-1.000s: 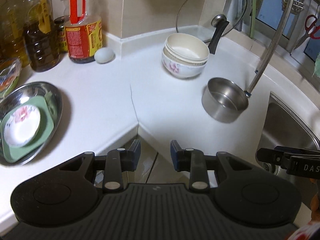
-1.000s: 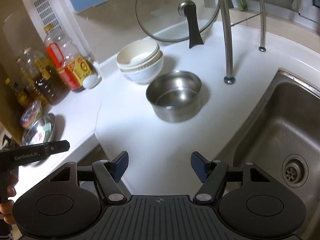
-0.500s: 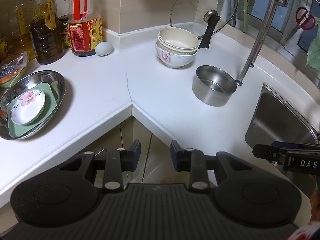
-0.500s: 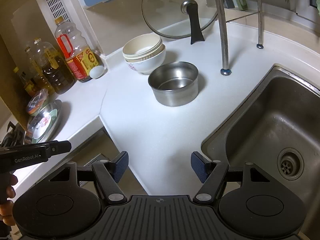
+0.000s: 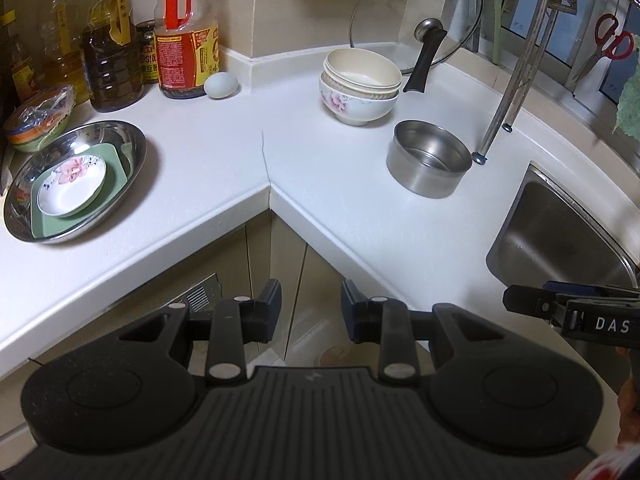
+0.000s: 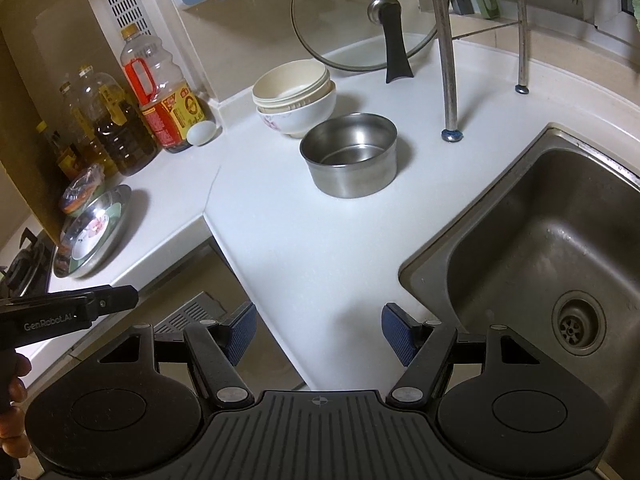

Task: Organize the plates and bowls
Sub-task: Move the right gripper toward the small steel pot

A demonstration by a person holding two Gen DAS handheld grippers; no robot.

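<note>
Both wrist views look down, sharing the countertop (image 5: 360, 216).

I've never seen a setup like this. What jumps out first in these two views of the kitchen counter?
Probably the big glass pot lid leaning against the back wall, with a stack of bowls and a steel pot standing just in front of it. To the left, a steel dish holds a green plate and a small flowered saucer. Both hand-held grippers, left and right, hang open and empty at the counter's near edge.
</note>
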